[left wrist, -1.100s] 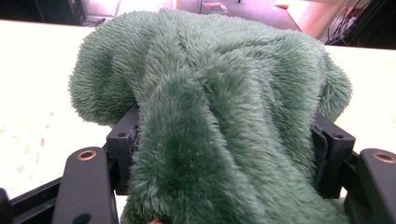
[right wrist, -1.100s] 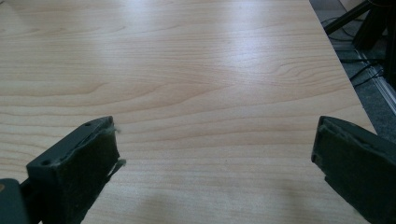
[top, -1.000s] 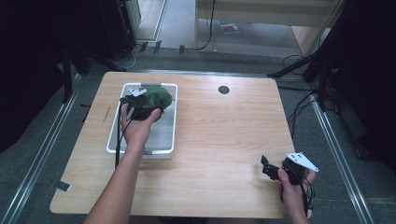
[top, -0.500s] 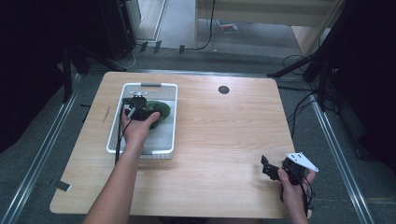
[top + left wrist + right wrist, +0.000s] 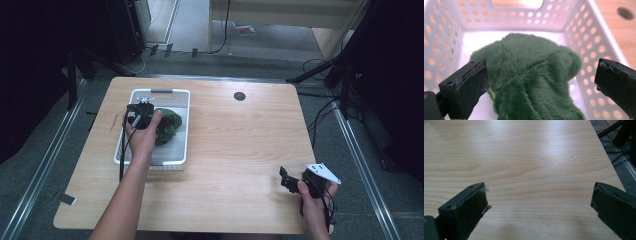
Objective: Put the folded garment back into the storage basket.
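1 plush toy (image 5: 531, 75), 1 basket (image 5: 175, 97).

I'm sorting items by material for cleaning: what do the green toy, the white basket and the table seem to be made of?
Green toy: plush fabric, judging by its dense fuzzy pile. White basket: probably moulded plastic, smooth walls punched with rows of round holes. Table: wood or wood-look laminate, pale grain with a soft sheen.

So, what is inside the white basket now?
A green plush toy lies inside the white basket. The left gripper hangs over it; its jaws have just been opening and stand apart, the toy between them. The toy covers the floor beneath it.
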